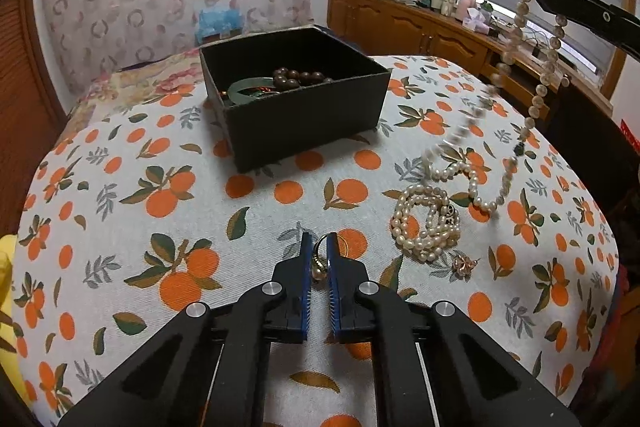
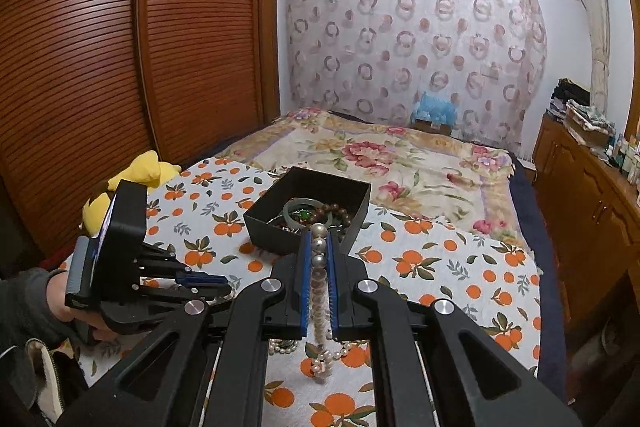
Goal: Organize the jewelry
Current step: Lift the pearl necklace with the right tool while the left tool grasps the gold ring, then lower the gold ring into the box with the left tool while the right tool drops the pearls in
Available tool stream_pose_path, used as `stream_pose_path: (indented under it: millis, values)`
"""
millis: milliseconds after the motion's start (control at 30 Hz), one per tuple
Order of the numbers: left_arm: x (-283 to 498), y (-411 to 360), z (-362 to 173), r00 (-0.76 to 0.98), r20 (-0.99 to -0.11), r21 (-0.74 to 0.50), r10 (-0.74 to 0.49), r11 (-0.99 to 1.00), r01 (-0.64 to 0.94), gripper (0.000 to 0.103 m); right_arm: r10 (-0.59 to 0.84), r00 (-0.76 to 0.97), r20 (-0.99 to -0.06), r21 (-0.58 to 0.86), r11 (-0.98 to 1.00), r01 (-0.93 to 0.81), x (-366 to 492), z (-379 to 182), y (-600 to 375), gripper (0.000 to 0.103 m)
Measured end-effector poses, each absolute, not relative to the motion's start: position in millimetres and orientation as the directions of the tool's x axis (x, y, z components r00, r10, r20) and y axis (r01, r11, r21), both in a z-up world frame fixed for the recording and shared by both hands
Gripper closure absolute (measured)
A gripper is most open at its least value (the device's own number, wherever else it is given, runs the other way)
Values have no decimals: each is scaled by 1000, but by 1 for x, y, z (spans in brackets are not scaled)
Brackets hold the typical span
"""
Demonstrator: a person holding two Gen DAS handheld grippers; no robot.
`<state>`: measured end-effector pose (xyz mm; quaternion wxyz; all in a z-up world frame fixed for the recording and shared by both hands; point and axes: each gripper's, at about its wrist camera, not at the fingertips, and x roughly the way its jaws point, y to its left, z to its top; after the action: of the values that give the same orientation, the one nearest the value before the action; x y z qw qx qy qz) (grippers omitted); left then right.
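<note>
My left gripper [image 1: 319, 243] is shut on a gold ring [image 1: 319, 261] low over the orange-print cloth. My right gripper [image 2: 319, 238] is shut on a long pearl necklace [image 2: 319, 269]; in the left wrist view the necklace [image 1: 515, 39] hangs from it at the upper right, with its lower end trailing on the cloth. The black open box [image 1: 296, 115] stands at the centre back and holds brown beads [image 1: 298, 77] and a green bangle [image 1: 244, 90]; it also shows in the right wrist view [image 2: 276, 231], just beyond the fingertips. A coiled pearl bracelet [image 1: 426, 223] and a small gold charm [image 1: 464, 263] lie on the cloth.
The orange-print cloth [image 1: 168, 187] covers the near end of a bed with a floral blanket [image 2: 400, 155]. A yellow plush toy [image 2: 140, 171] lies at the left edge. A wooden dresser [image 2: 588, 187] runs along the right, a slatted wardrobe [image 2: 120, 67] on the left.
</note>
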<state>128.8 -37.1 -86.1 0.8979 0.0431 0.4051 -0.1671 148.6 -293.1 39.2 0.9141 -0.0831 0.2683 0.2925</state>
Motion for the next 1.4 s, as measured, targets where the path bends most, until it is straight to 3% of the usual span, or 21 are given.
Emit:
stream_pose_path:
  millis: [900, 1400]
  values:
    - [135, -8, -12, 745, -617, -51, -252, 958, 281, 97, 464, 791, -398, -100, 836, -540, 199, 149, -263, 95]
    - [154, 0, 0, 767, -603, -36, -221, 967, 250, 97, 444, 760, -475, -79, 838, -539, 250, 137, -232, 95]
